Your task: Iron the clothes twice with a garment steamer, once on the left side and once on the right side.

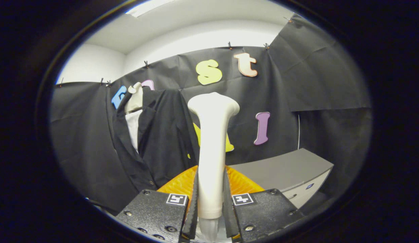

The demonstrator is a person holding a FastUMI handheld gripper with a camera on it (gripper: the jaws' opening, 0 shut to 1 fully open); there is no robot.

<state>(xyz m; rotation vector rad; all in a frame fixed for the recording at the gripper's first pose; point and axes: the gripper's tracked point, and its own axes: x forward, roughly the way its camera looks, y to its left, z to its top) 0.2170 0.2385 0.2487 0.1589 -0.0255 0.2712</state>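
Gripper (211, 206) clenching white plastic garment steamer (212, 145) by handle, holding it upright, head raised for stroking. Black jacket on hanger (155, 135) hanging ahead-left, apart from steamer, awaiting passes.

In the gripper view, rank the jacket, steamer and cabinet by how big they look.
1. Jacket, hanging beyond the fingers.
2. Steamer, clamped in the gripper; nearness inflates it.
3. Cabinet, looks about as large as the steamer, so that order is unsure.
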